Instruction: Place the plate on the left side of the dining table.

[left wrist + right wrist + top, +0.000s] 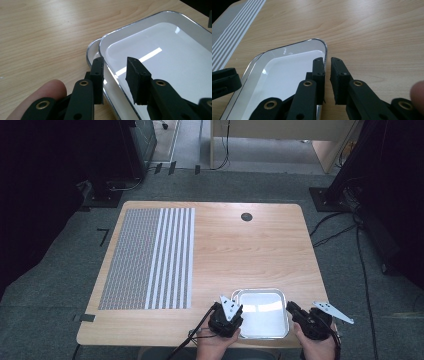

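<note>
Two stacked white trays [262,312] sat at the worktop's [240,255] near edge. The left tongs [115,72] straddled the top tray's rim, parted and not pressing; the right tongs [327,67] stood slightly apart astride the opposite rim, probably set to separate them.

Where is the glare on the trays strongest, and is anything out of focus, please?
High view: a bright patch on the upper tray. Left gripper view: a white streak of reflected light across the tray floor; the fingertip at bottom left is soft. Right gripper view: rim glints; the striped mat is slightly blurred.
</note>
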`<state>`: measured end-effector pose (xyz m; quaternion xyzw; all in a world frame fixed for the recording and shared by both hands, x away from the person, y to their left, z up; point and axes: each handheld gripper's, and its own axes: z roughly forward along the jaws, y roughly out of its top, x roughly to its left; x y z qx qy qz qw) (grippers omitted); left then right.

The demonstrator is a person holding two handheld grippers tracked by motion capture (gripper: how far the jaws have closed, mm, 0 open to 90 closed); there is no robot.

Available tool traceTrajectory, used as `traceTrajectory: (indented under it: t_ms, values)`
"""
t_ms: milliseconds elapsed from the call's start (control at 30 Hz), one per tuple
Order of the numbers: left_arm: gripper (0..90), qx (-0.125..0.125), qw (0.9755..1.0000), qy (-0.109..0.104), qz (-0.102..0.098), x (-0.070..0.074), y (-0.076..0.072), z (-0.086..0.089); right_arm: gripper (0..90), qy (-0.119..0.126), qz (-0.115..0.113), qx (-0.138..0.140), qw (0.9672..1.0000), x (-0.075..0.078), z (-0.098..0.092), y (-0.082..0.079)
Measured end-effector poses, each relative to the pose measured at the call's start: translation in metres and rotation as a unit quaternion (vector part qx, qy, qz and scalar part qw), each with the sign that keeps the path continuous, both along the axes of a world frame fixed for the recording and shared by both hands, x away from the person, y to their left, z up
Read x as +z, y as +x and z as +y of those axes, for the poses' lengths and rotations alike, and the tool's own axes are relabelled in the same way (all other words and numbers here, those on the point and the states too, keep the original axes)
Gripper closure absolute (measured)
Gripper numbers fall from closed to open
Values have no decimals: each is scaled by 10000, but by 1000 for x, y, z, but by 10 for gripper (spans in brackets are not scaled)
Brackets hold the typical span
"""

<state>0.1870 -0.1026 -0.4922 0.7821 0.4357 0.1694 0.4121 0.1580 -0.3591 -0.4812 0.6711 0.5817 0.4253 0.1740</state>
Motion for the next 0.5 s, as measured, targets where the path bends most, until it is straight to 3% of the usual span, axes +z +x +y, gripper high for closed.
traceTrajectory:
  t_ms: [100,267,367,500]
  values:
    - [679,-46,10000,71,25,-2,-1,-2,823,9,54,76,10000,-2,3,1]
    - [678,-60,9999,44,134,-3,0,-3,849,-349,248,129,9990,-9,13,4]
    - [678,-71,9998,60,169,-5,0,-3,864,-243,292,10,9993,-9,13,4]
    - [675,-76,9998,36,175,-5,-1,-4,891,80,363,-162,9992,-10,11,4]
